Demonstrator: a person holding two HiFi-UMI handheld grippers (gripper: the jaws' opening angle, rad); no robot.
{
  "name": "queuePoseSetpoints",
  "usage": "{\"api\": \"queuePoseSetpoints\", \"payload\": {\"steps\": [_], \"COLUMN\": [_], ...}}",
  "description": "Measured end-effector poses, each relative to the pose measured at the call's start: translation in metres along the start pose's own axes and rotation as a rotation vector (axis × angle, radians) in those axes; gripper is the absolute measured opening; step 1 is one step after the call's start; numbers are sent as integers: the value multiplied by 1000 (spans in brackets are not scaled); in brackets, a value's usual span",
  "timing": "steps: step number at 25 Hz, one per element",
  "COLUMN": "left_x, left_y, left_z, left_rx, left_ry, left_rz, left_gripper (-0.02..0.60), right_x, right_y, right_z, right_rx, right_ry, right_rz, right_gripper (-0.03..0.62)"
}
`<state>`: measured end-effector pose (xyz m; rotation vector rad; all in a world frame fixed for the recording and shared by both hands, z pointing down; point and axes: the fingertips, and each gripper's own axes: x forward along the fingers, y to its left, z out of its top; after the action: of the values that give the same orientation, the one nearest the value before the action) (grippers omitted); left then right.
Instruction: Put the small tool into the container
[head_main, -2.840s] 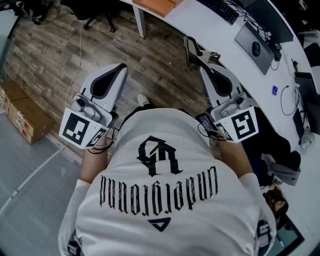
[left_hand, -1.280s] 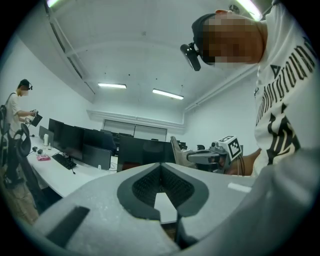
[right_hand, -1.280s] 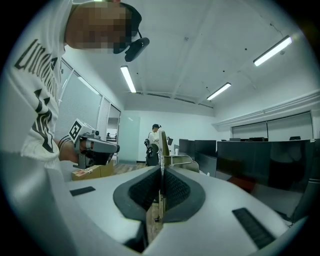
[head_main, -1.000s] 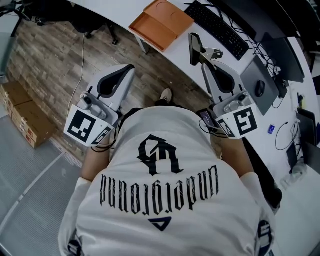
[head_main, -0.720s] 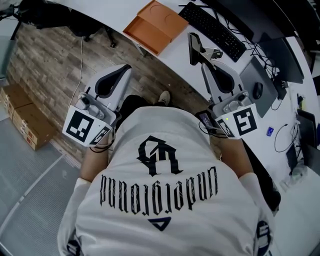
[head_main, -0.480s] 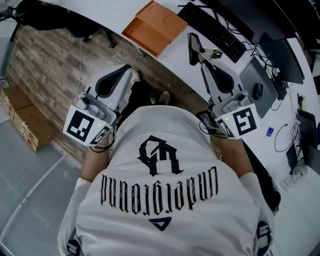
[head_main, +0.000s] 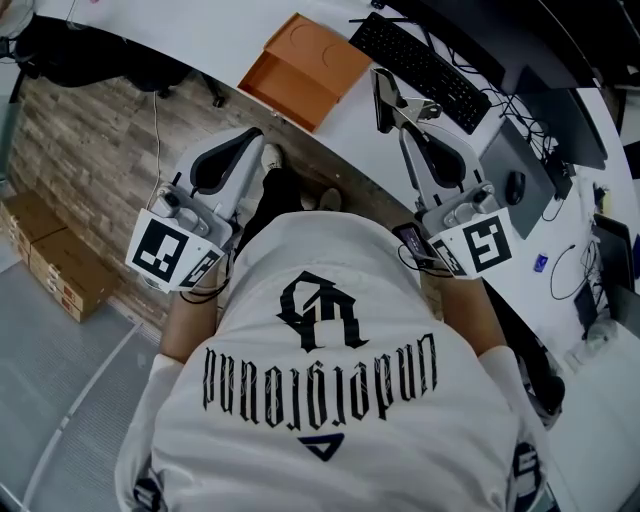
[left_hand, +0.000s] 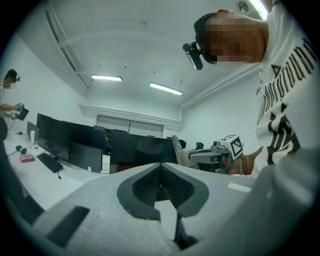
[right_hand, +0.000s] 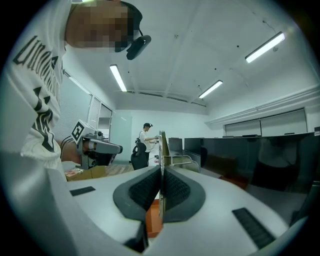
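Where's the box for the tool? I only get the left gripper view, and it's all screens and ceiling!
Observer: The head view shows it. An orange container sits on the white desk, next to a black keyboard.
Operator: Who's got the tool, then?
Observer: The right gripper does. It is shut on a thin metal tool, which is clamped upright between its pads.
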<state>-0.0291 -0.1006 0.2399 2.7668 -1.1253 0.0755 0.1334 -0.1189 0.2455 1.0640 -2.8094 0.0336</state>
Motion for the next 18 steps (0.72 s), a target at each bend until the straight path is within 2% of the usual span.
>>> {"api": "queuePoseSetpoints", "payload": {"steps": [18], "left_x": [38], "left_y": [133], "left_z": [4], "left_rx": [-30], "left_ry": [56], "left_rz": [-73], "left_gripper": [15], "right_x": [140], "right_y": [-25], "right_z": [-1], "right_rx": [26], "right_ry": [62], "right_rz": [16], "right_gripper": [15]}}
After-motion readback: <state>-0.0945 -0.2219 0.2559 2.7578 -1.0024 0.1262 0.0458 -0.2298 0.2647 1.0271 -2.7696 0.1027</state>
